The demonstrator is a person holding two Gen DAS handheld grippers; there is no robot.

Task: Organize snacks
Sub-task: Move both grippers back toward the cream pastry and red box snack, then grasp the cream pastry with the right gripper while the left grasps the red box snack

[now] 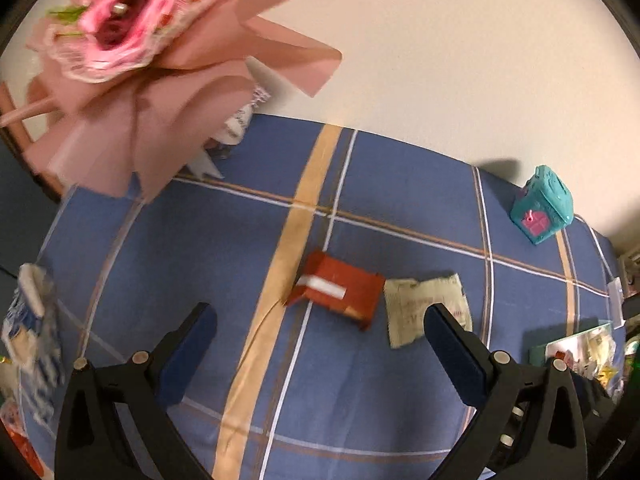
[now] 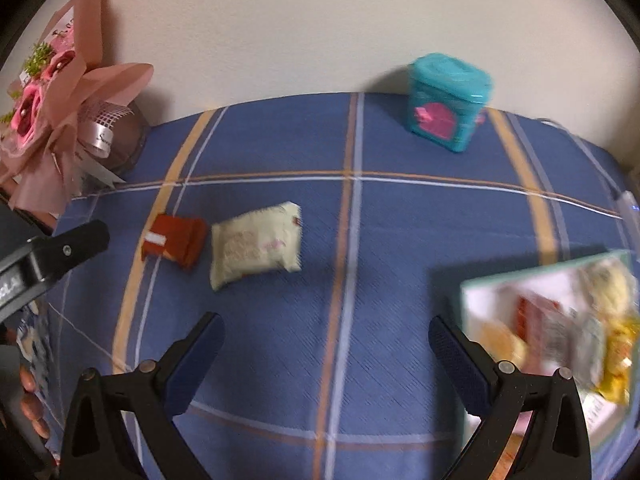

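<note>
Nearest the cameras, both tools are empty: the left gripper (image 1: 320,320) has its jaws spread wide with nothing between them, and the right gripper (image 2: 326,336) is likewise fully parted over bare blue plaid tablecloth (image 2: 360,240). Just beside the right gripper, at the table's right side, a shallow green-rimmed tray (image 2: 472,292) already holds a heap of wrapped snacks, blurred but showing red, silver and yellow packets, so part of the sorting looks done. Further out, in the middle of the cloth, two snacks lie loose: a red packet (image 1: 340,290) with a white stripe, and touching or nearly touching its right edge a cream-coloured packet (image 1: 420,308); the left gripper points at this pair, the red one lying between its fingers' lines of sight. At the left edge a blue-and-white packet (image 1: 28,320) seems also to wait, though it is too smeared to name. By my judgement at least these two, perhaps three, remain to go into the tray. Farthest back, against the wall, stand a teal tin (image 2: 448,100) and a pink bouquet (image 1: 132,40), neither apparently part of the job.
</note>
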